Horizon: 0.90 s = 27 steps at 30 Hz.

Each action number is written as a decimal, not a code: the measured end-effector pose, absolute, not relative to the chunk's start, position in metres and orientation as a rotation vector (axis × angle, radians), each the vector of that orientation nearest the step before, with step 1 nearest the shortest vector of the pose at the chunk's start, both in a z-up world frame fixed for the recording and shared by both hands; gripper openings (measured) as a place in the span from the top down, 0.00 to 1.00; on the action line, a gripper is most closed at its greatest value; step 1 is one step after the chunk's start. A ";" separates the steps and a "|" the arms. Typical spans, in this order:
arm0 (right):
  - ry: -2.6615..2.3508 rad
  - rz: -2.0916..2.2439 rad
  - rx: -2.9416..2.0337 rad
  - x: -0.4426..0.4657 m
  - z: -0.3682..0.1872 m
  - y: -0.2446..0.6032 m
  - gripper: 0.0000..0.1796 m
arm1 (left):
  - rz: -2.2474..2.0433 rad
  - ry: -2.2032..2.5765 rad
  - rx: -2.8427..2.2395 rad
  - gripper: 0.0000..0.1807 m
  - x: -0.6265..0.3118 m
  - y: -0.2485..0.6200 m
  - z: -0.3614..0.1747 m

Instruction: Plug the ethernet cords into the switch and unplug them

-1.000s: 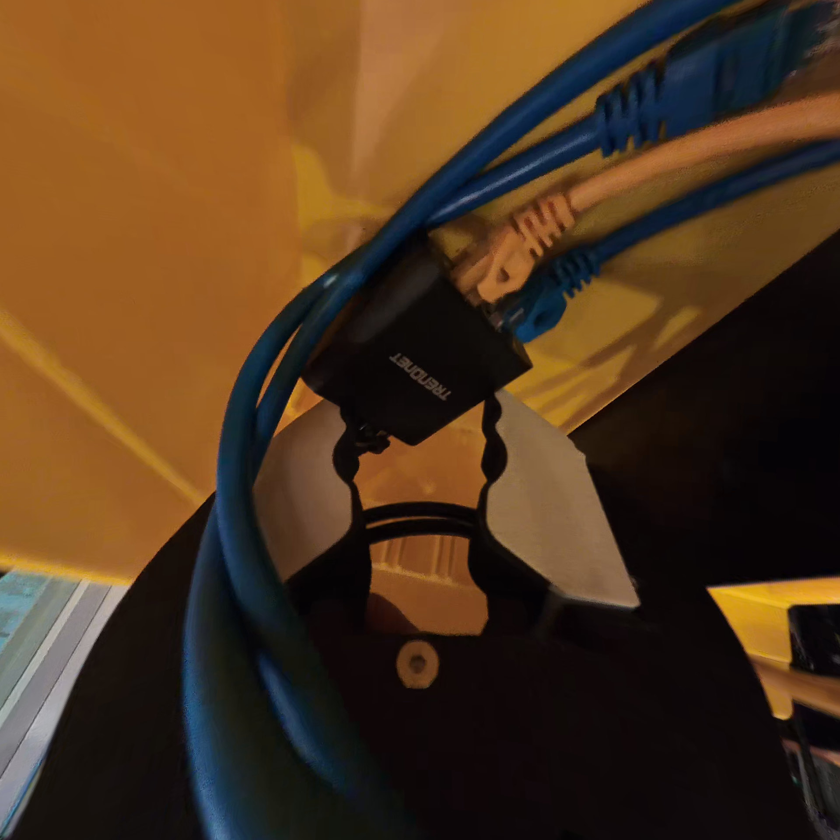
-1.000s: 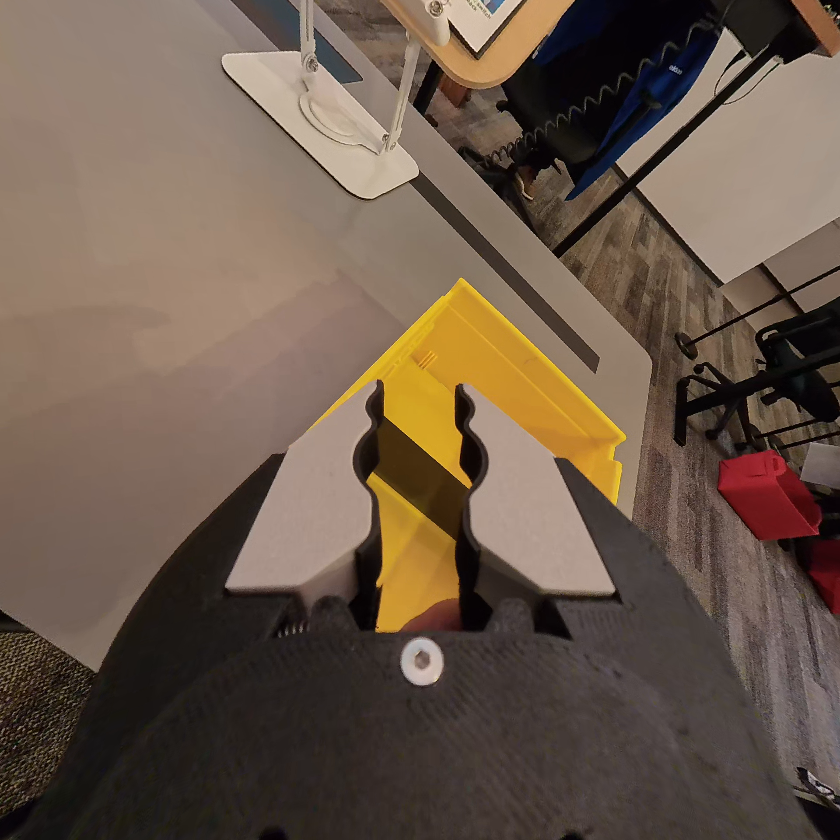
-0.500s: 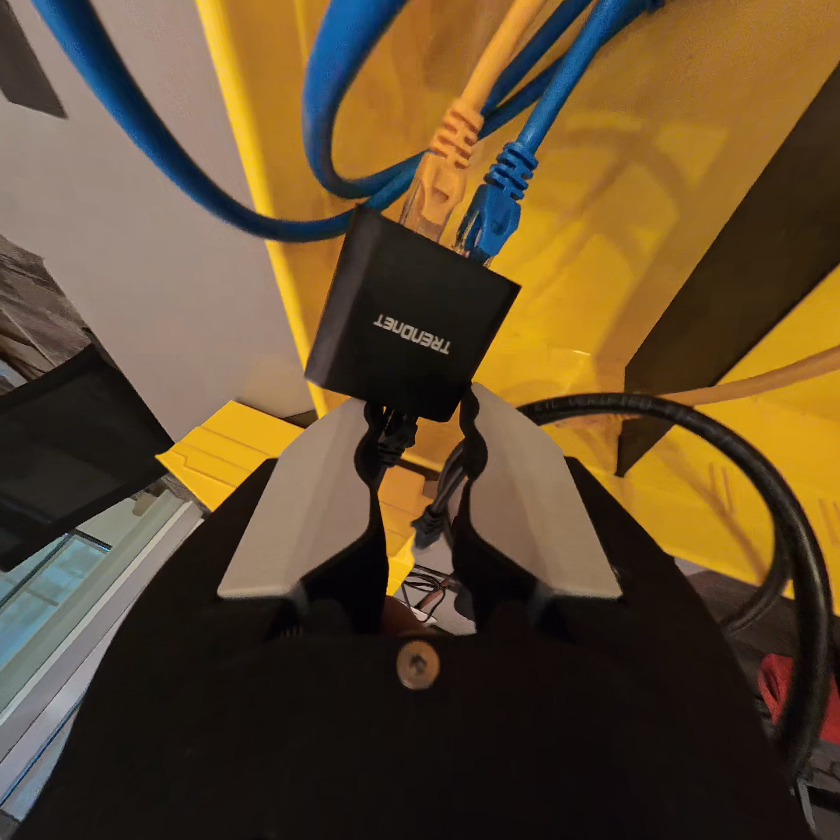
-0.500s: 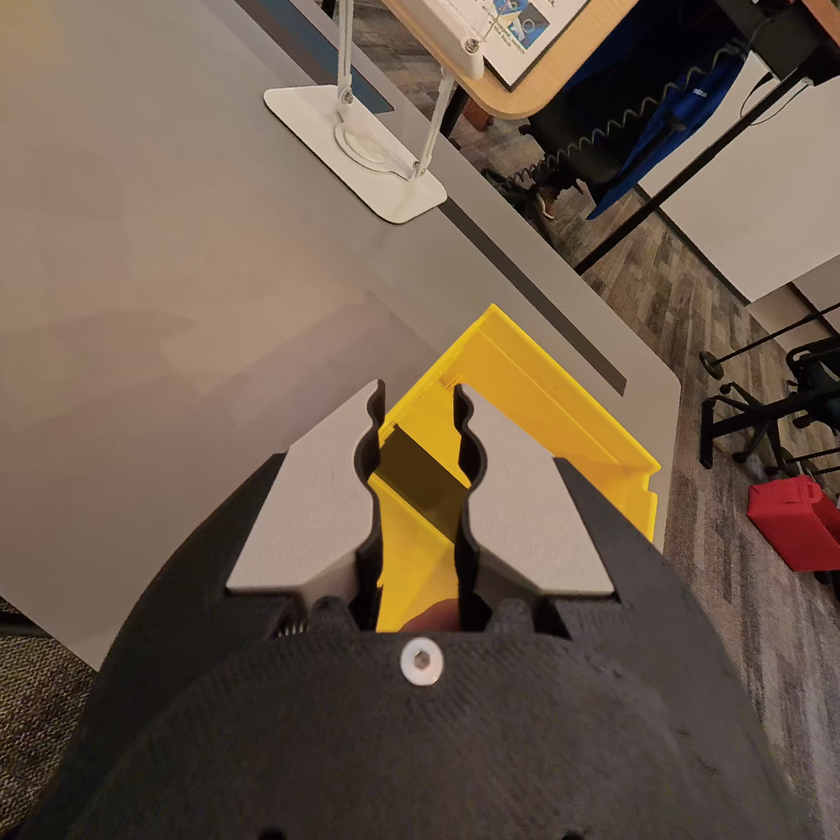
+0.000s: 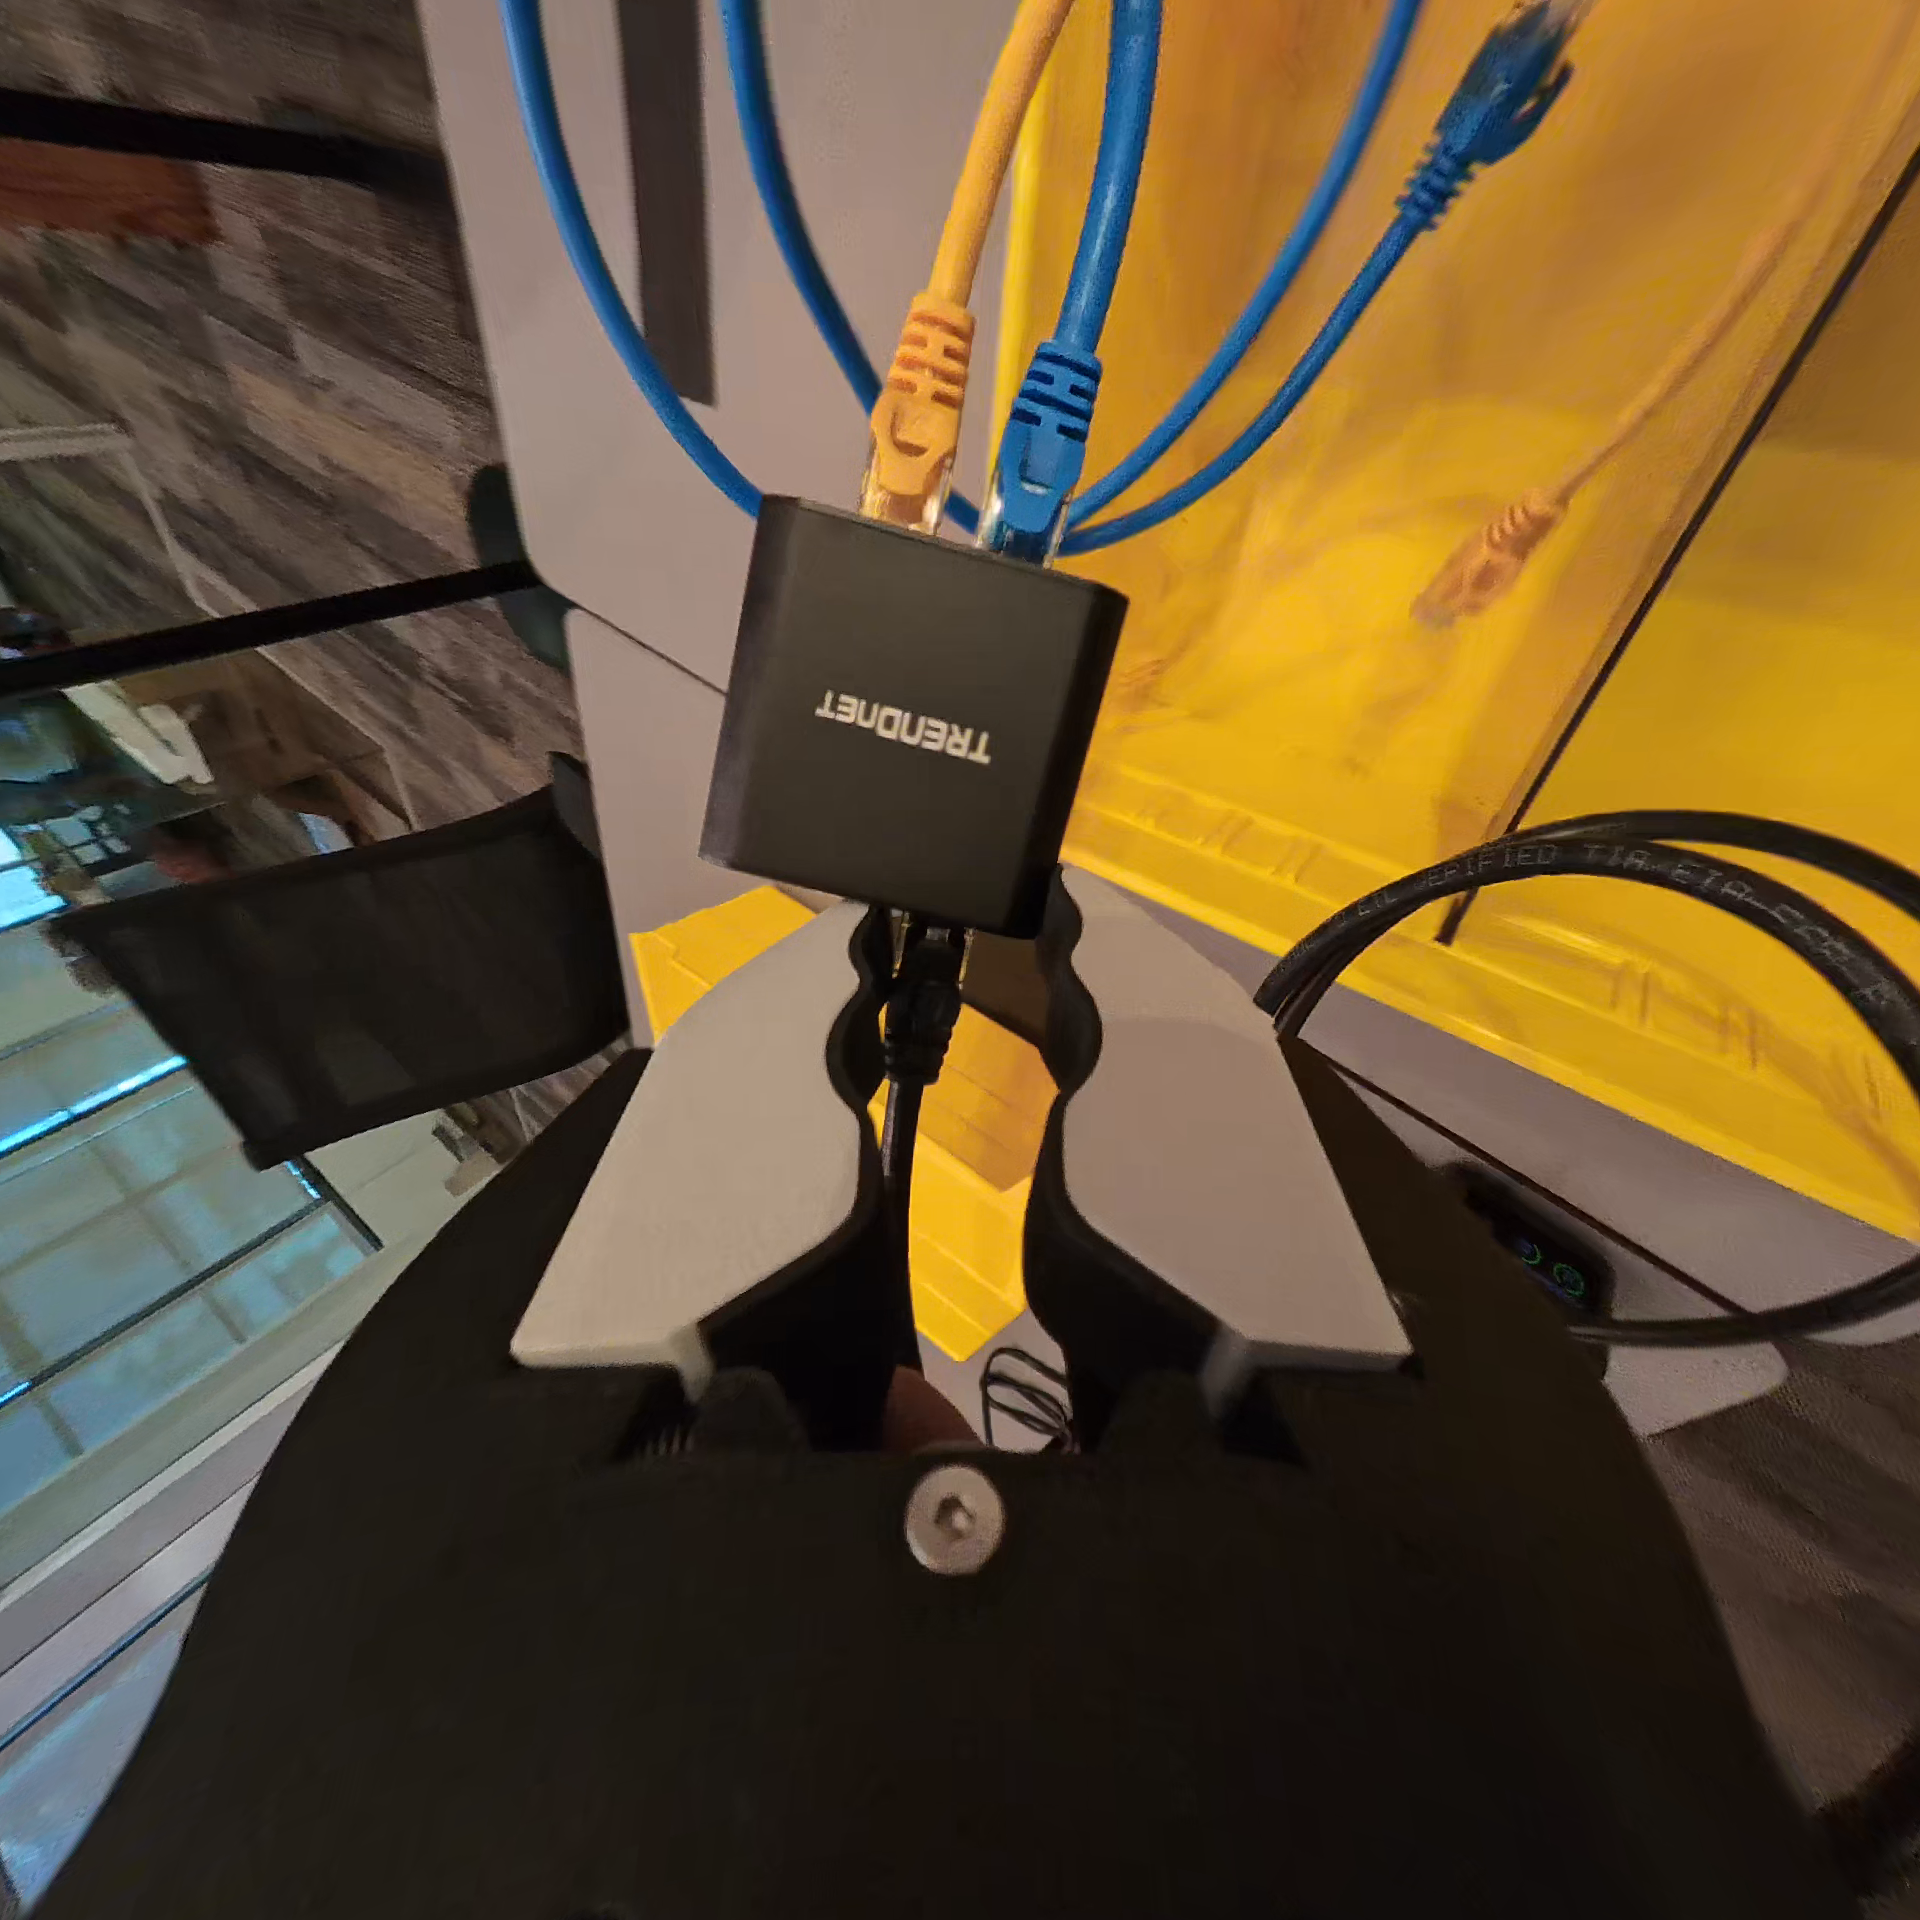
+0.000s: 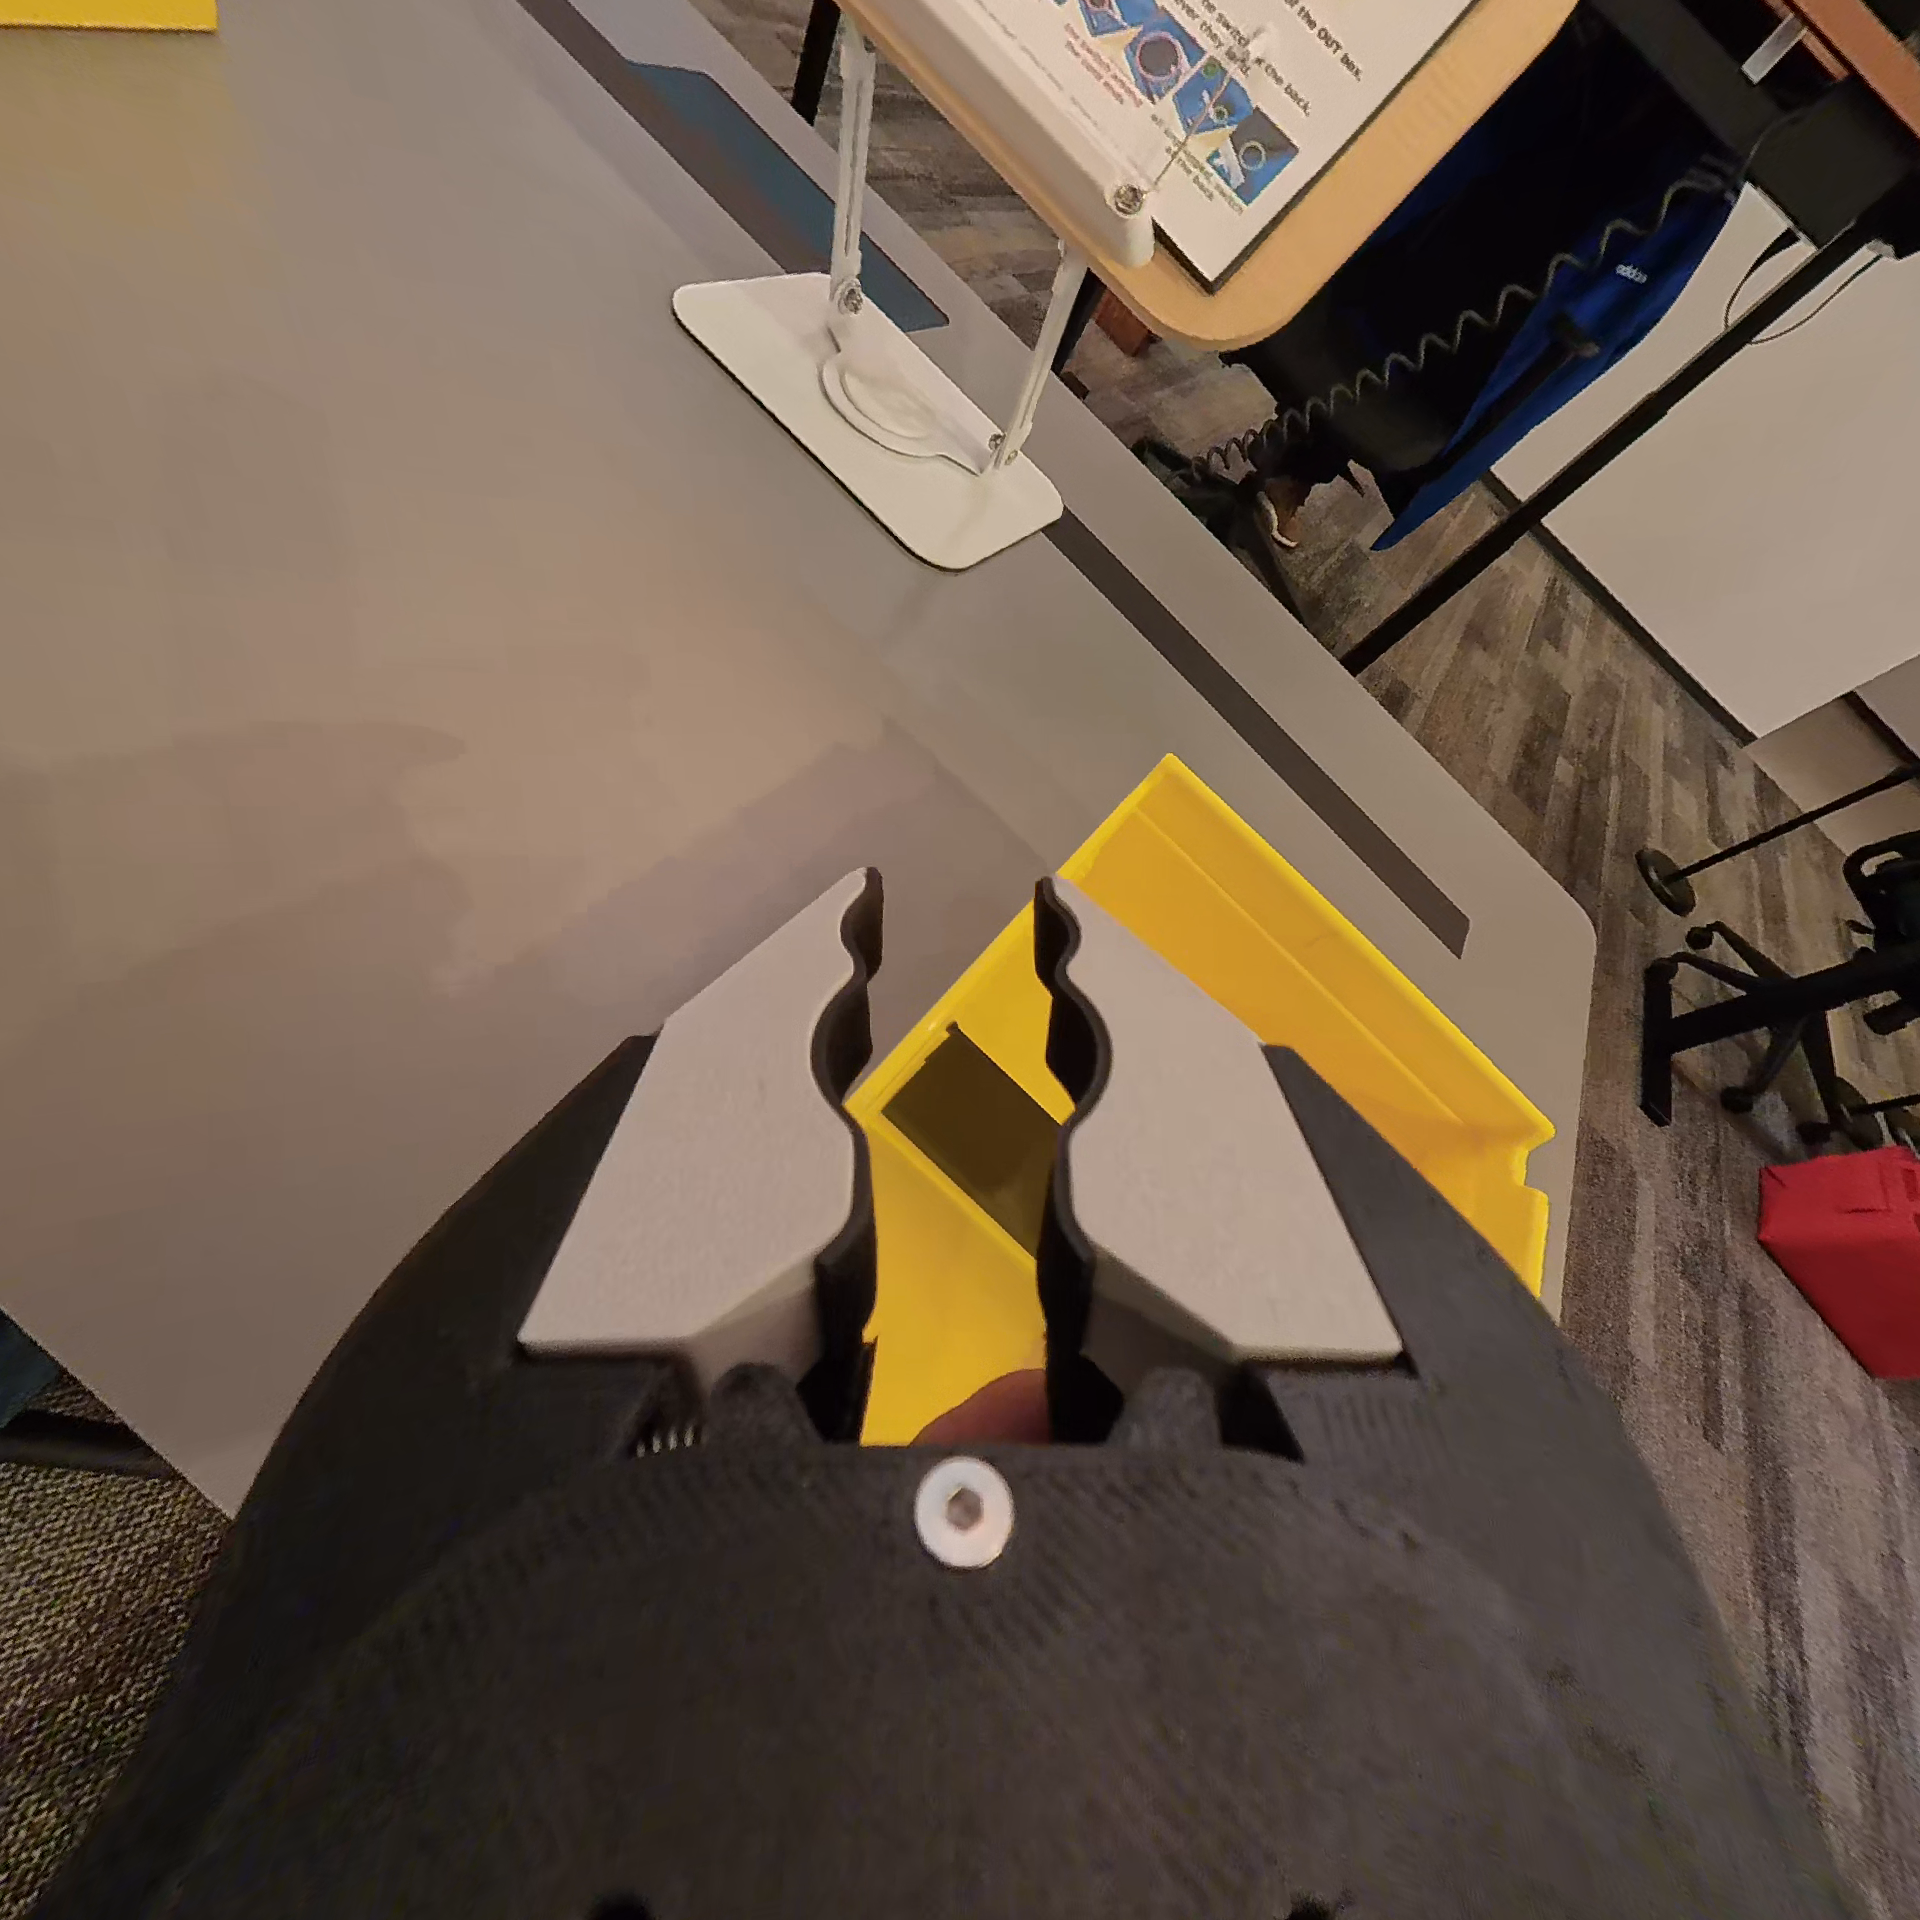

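My left gripper (image 5: 961, 914) is shut on the near end of a small black switch (image 5: 914, 717) and holds it up in the air. An orange cord's plug (image 5: 916, 416) and a blue cord's plug (image 5: 1044, 436) sit in the switch's far side. A black cord (image 5: 914, 1039) leaves its near side between my fingers. A loose blue plug (image 5: 1496, 94) and a loose orange plug (image 5: 1486, 551) lie in the yellow bin (image 5: 1351, 727) behind. My right gripper (image 6: 958, 914) is open and empty, above another yellow bin (image 6: 1299, 987).
The right-hand yellow bin stands on a grey table (image 6: 416, 623) near its corner. A white stand (image 6: 883, 416) holding a sheet sits at the table's far edge. A looped black cable (image 5: 1662, 862) hangs right of my left gripper. A red box (image 6: 1839, 1247) is on the floor.
My left gripper has carried the switch up and out of the yellow bin, with the cords trailing. My right gripper has drifted so the bin sits lower and the stand comes closer to the middle.
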State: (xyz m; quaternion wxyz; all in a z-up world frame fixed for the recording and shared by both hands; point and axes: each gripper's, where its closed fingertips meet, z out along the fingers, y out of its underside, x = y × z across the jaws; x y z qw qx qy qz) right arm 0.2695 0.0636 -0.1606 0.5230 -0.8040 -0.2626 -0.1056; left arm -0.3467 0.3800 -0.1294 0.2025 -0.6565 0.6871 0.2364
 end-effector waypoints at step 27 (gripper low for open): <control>-0.864 -0.158 -1.666 0.165 -0.107 0.061 0.83 | 0.110 1.951 -1.528 0.86 -0.031 0.253 -0.041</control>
